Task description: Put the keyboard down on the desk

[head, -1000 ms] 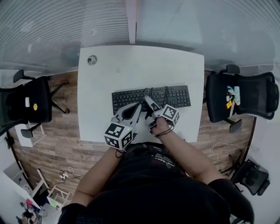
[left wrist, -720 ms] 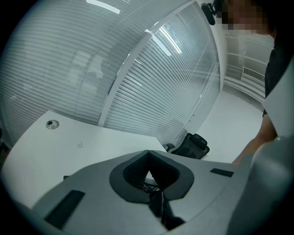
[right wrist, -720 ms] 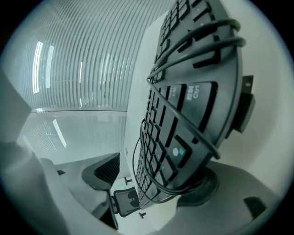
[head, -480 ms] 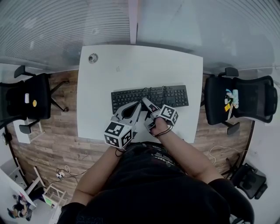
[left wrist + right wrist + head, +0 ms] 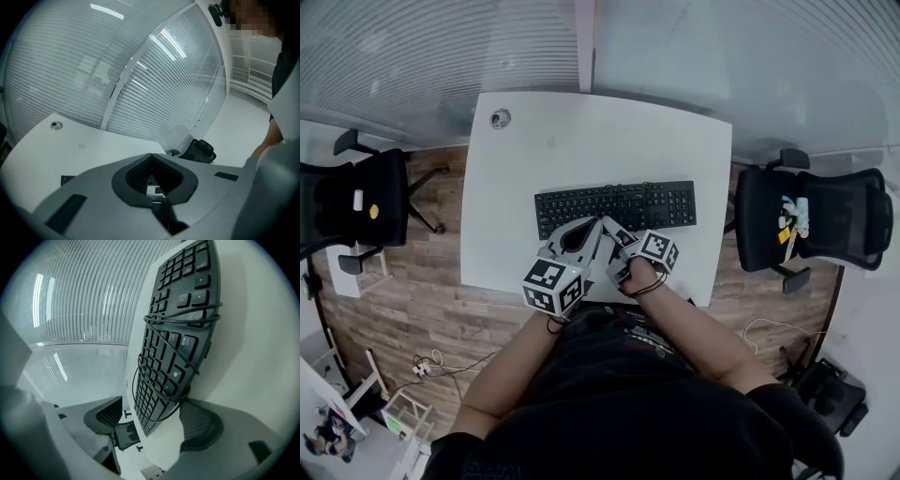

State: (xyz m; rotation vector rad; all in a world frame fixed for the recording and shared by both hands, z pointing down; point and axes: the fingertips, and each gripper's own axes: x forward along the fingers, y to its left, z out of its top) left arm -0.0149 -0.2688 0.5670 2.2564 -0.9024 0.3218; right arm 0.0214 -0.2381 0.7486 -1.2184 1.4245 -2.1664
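The black keyboard (image 5: 614, 205) lies flat on the white desk (image 5: 581, 141), with its cable (image 5: 183, 359) wound round it. My right gripper (image 5: 617, 236) stands at the keyboard's near edge. In the right gripper view the jaws are open on either side of the keyboard (image 5: 176, 329), and a gap shows between the left pad (image 5: 105, 416) and the keys. My left gripper (image 5: 592, 228) hovers just left of it, over the same near edge. Its jaws are shut with nothing in them (image 5: 153, 187). A corner of the keyboard (image 5: 68, 179) shows beside them.
A cable grommet (image 5: 500, 118) sits in the desk's far left corner. Black office chairs stand at the left (image 5: 356, 211) and right (image 5: 811, 220) of the desk. A ribbed glass wall (image 5: 581, 47) runs behind the desk. The floor is wood.
My right gripper has drawn back from over the keys to the keyboard's near edge. The keyboard stays flat on the desk. The left gripper has hardly moved.
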